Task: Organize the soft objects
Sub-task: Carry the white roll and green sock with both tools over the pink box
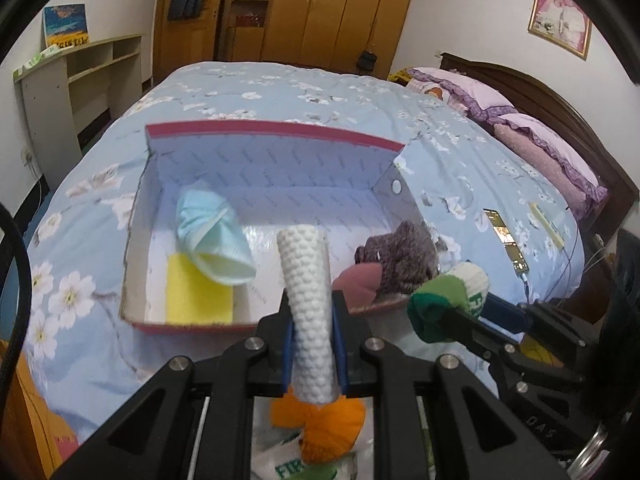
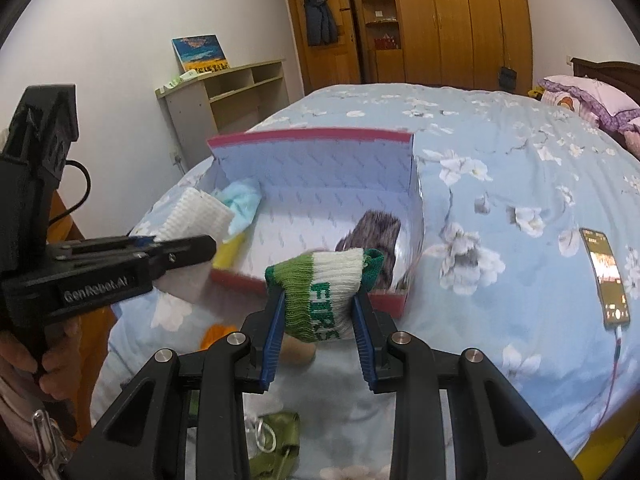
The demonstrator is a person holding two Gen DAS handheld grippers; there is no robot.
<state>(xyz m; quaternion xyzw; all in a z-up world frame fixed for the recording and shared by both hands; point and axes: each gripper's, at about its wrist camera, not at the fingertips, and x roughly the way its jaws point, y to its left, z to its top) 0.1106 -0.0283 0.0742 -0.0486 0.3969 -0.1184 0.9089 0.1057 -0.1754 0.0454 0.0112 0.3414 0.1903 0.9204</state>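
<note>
Grippers both loaded: left gripper [image 1: 313, 334] clamps a white textured cloth [image 1: 306, 292], right gripper [image 2: 318, 334] a green-white sock [image 2: 324, 288], just before the box's [image 1: 276, 128] near edge; release well inside.

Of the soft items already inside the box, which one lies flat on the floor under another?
The yellow sponge, in the box: it lies flat on the floor, with the light blue cloth draped over its far end.

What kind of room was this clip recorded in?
A home bedroom, most likely. A bed with a blue floral cover fills the view, purple pillows lie against a dark wooden headboard, and a wooden wardrobe lines the far wall.
</note>
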